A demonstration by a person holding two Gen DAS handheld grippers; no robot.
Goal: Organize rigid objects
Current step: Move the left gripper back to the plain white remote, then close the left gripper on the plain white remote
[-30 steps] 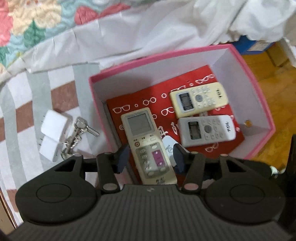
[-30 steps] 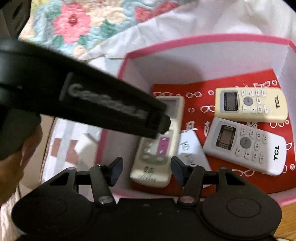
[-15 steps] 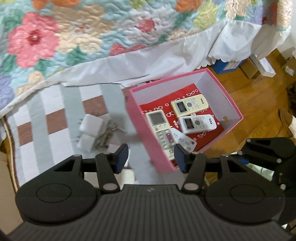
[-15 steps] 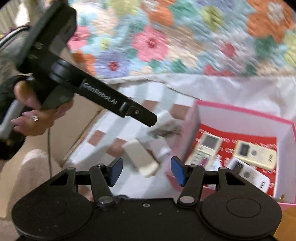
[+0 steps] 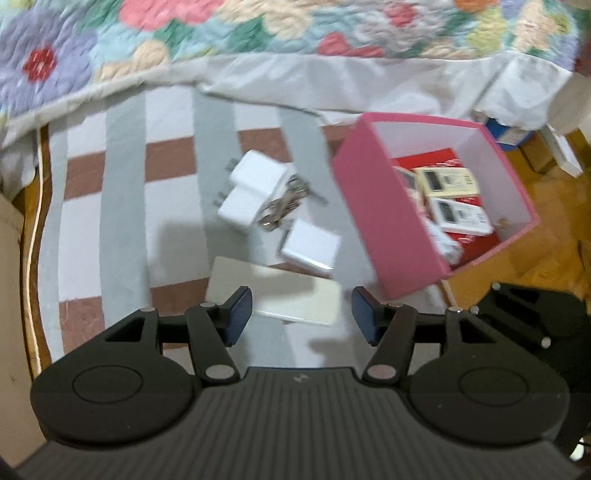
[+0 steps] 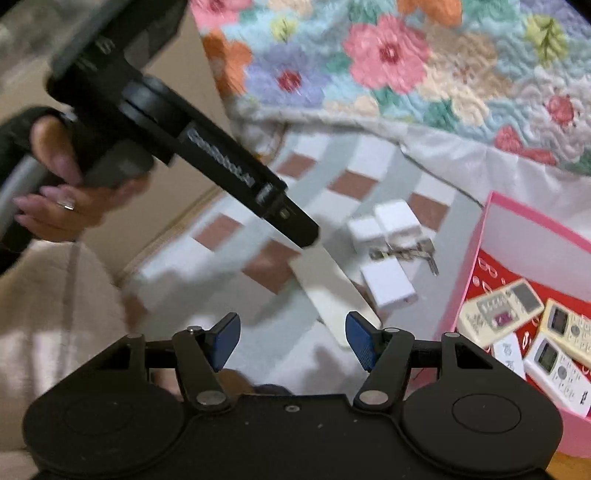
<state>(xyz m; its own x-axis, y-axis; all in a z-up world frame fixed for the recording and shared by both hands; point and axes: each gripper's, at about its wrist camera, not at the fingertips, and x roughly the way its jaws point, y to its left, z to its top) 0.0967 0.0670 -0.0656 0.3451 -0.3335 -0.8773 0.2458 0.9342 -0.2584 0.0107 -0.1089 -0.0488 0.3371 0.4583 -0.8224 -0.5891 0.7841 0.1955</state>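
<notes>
Left gripper (image 5: 301, 314): jaws spread, nothing between the pads, just been opening; it hung over the near end of a flat cream slab (image 5: 280, 291) on the striped rug (image 5: 122, 192).

Right gripper (image 6: 291, 341): jaws likewise spread and empty, just been opening, poised above the same rug, with the slab's end showing between its fingertips.

Hand (image 6: 62, 184): gripped the left tool's handle, a ring on one finger.

White adapter (image 5: 310, 247): lay just beyond the slab.

Bunch of keys (image 5: 286, 206): lay against two more white adapters (image 5: 251, 188), which touched each other.

Pink box (image 5: 380, 218): stood on the floor beside the rug, red liner inside, holding several remote controls (image 6: 546, 339) lying flat and close together.

Flowered quilt (image 5: 258, 26): hung at the far side over a white bed skirt (image 5: 351, 85)
</notes>
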